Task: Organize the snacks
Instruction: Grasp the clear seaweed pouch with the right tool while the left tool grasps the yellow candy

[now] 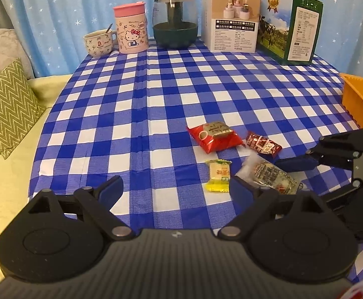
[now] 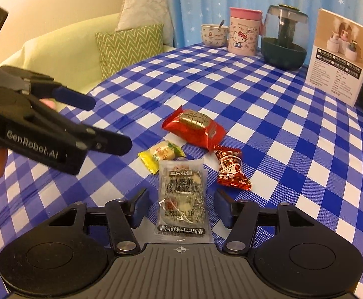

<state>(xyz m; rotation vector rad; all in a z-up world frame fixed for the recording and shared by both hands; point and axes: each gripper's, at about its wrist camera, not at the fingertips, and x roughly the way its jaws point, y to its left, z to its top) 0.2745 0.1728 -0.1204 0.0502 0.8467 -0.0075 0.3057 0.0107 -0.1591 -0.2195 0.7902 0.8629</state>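
Several snack packets lie on the blue-checked tablecloth: a large red packet [image 1: 215, 137] [image 2: 195, 127], a small dark red packet [image 1: 263, 145] [image 2: 231, 170], a yellow candy [image 1: 218, 175] [image 2: 160, 155] and a clear packet with a dark sesame bar [image 1: 272, 175] [image 2: 182, 199]. My right gripper [image 2: 181, 208] is open, with its fingers on either side of the clear packet, low at the table. It shows from the side in the left wrist view [image 1: 293, 164]. My left gripper [image 1: 175, 190] is open and empty, left of the snacks, and shows in the right wrist view [image 2: 106, 124].
An orange basket [image 1: 361, 102] stands at the table's right edge. At the back stand a mug with a spoon [image 1: 99, 42], a Hello Kitty cup [image 1: 130, 28], a dark green jar [image 1: 175, 20] and two boxes [image 1: 232, 18] [image 1: 291, 27]. A sofa with cushions [image 1: 8, 109] is on the left.
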